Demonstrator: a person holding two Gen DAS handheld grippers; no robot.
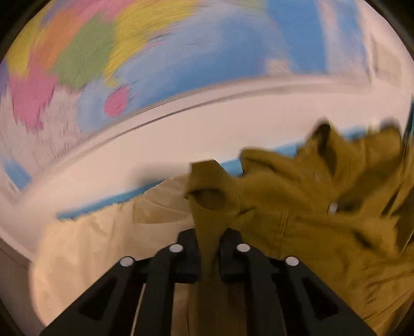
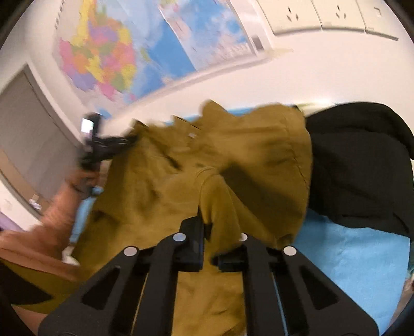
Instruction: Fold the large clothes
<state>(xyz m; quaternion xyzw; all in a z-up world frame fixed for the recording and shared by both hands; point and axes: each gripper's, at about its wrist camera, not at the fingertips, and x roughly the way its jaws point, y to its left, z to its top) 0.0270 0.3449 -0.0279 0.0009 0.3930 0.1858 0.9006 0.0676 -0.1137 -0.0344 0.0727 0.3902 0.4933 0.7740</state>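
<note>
A large mustard-olive garment (image 1: 297, 196) hangs bunched in the air, lifted off the surface. My left gripper (image 1: 209, 248) is shut on a fold of its cloth, which runs up from between the black fingers. In the right wrist view the same garment (image 2: 165, 181) spreads wide, and my right gripper (image 2: 209, 240) is shut on another pinched ridge of it. The left gripper (image 2: 103, 147) shows there too at the garment's far left edge, held by a person's hand (image 2: 64, 204).
A beige cloth (image 1: 108, 232) lies under the garment on the left. A black garment (image 2: 362, 165) is heaped at the right on a light blue cover (image 2: 349, 258). Behind stand a white wall with a coloured map (image 2: 108, 56), sockets (image 2: 323, 15) and a grey door (image 2: 28, 134).
</note>
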